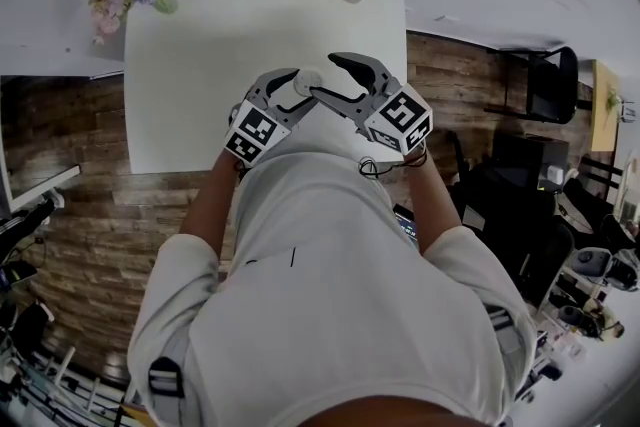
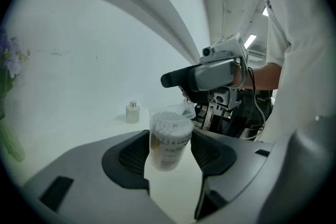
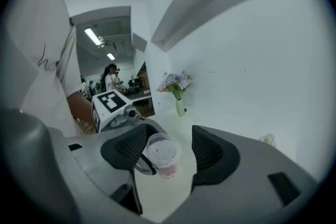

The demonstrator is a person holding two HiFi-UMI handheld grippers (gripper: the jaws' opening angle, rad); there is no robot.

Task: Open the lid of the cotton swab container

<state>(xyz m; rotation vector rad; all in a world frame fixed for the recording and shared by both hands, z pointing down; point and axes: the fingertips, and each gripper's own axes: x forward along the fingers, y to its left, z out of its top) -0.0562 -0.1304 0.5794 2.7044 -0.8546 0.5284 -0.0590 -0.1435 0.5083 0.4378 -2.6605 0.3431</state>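
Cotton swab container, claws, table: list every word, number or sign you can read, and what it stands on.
"XIN": start of the label on the cotton swab container; the rest is blurred.
Left marker cube and right marker cube: black-and-white square codes, no letters.
Small bottle: nothing readable.

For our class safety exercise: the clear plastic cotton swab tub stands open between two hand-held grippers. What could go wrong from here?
1. The clear plastic cotton swab tub, gripped by the left hand-held gripper, is packed to its open top; tilting it could spill swabs.
2. Its flipped-back clear lid sits beside one jaw of the open right hand-held gripper; pulling away might snag it.
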